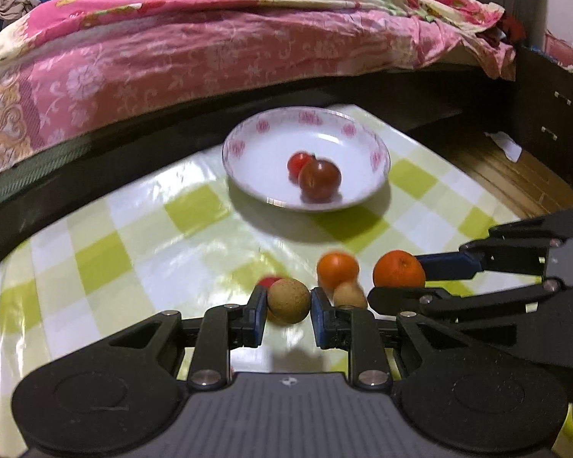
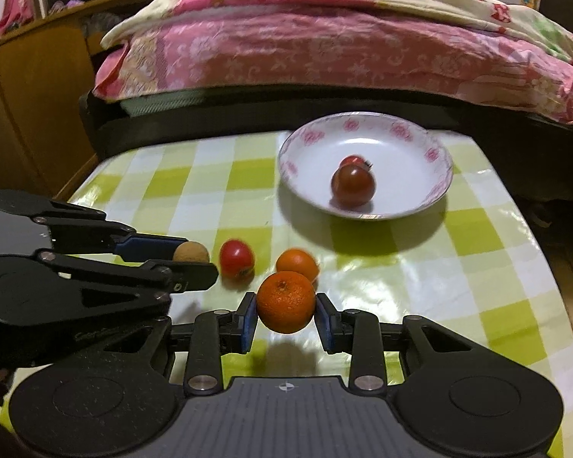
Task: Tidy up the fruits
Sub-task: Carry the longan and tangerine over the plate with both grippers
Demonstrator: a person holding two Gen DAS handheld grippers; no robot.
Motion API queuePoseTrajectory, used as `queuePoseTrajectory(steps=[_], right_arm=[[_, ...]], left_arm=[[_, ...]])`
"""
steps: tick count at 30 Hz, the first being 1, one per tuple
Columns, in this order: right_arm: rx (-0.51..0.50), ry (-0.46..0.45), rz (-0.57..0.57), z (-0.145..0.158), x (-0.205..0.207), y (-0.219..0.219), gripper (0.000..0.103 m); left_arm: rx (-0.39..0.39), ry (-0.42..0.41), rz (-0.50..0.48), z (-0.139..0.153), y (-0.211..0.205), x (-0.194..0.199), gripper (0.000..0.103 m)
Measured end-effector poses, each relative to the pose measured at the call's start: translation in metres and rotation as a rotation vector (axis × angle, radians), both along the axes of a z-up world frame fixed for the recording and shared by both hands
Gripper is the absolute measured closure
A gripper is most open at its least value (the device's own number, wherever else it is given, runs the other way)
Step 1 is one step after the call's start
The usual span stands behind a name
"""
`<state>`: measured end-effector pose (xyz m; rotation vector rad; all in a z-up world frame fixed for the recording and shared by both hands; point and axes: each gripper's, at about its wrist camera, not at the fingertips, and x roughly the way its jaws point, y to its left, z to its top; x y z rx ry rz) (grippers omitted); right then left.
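right claw (image 2: 286, 318) grips orange (image 2: 285, 301) | left claw (image 2: 195, 261) grips brown fruit (image 2: 191, 252)

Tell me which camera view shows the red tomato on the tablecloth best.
The right wrist view: the red tomato lies in the open beside the left gripper, whole though a little blurred. In the left wrist view only a red sliver shows behind the round tan fruit.
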<state>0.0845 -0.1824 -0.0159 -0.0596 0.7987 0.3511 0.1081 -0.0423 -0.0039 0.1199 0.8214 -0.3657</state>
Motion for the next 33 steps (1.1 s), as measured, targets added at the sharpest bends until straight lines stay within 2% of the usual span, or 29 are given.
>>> queuePoseTrajectory(steps=[10, 17, 33], right_arm=[[0.005, -0.057, -0.08, 0.01, 0.048, -0.015, 0.075], [-0.002, -0.081, -0.125, 0.009, 0.082, -0.024, 0.075], [-0.068, -0.094, -0.121, -0.003, 0.107, -0.024, 0.073]], left_arm=[[-0.019, -0.042, 0.018, 0.009, -0.016, 0.057, 0.071], [-0.003, -0.063, 0.008, 0.004, -0.028, 0.088, 0.071], [0.017, -0.038, 0.033, -0.014, -0.034, 0.108, 0.071]])
